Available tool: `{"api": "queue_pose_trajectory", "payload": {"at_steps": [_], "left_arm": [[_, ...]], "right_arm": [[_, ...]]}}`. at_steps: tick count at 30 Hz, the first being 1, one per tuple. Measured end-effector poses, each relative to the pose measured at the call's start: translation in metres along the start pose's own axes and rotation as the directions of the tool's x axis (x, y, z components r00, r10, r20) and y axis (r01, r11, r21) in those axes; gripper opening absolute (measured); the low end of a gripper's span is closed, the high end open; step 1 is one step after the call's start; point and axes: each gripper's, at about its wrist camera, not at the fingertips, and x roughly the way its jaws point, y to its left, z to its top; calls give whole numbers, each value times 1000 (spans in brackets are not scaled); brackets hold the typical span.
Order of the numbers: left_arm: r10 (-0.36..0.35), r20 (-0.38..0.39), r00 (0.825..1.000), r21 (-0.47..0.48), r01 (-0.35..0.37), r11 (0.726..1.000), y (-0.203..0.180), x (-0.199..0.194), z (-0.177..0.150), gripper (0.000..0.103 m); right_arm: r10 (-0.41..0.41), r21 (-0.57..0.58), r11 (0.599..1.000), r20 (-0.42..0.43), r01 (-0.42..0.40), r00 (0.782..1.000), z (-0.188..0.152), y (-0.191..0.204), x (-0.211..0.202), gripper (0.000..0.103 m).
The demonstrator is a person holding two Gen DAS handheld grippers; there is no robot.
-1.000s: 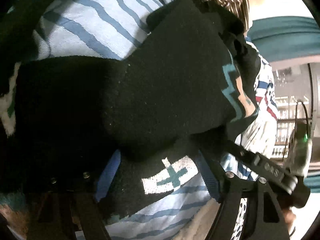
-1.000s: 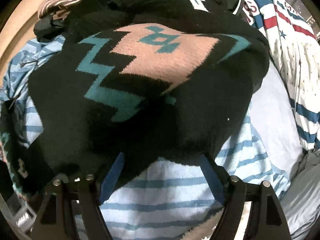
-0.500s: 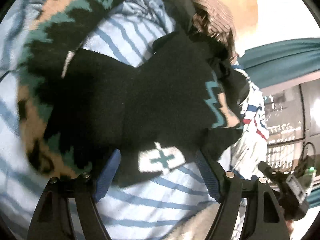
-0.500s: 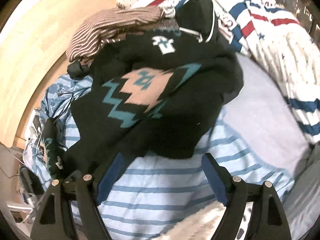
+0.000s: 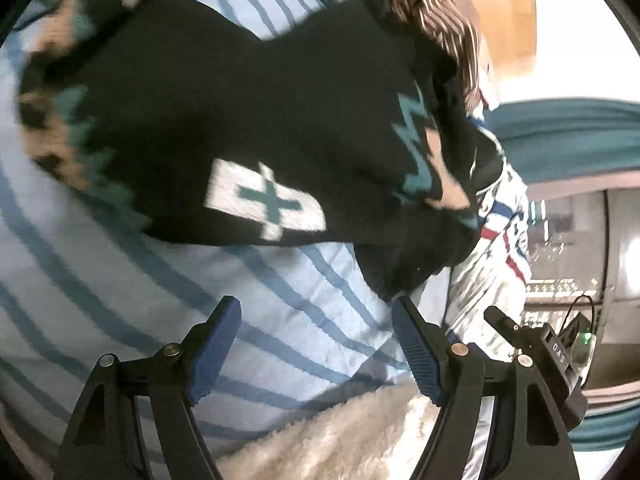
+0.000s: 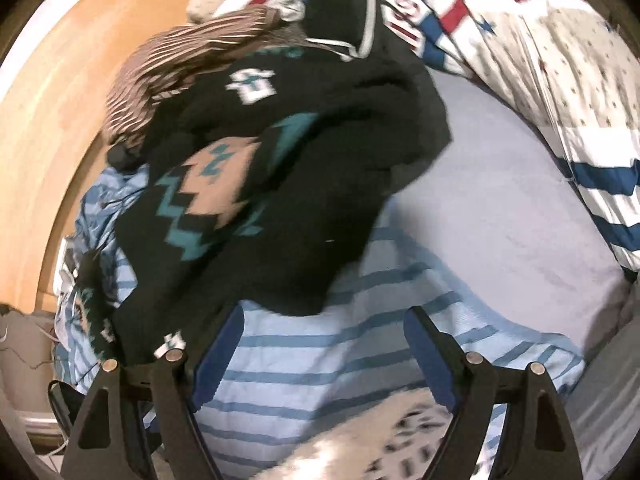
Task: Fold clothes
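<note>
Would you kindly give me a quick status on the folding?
Left gripper and right gripper open, empty. Black sweater bunched on striped sheet. Nothing in the way.

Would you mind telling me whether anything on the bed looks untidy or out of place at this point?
Yes. The black patterned sweater lies bunched in a lumpy heap on the blue striped cover, not flat. A brown striped garment is crumpled behind it. Both grippers are open, holding nothing.
</note>
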Motion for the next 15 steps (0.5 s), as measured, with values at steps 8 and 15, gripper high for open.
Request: {"api": "queue_pose_trajectory", "payload": {"at_steps": [8, 15], "left_arm": [[89, 62, 994, -82, -84, 993, -15, 44, 33, 66], [196, 61, 979, -125, -188, 974, -12, 65, 61, 46]], "right_arm": [[75, -5, 997, -194, -78, 978, 30, -5, 71, 85], [41, 53, 998, -252, -29, 967, 58, 13, 141, 86]]}}
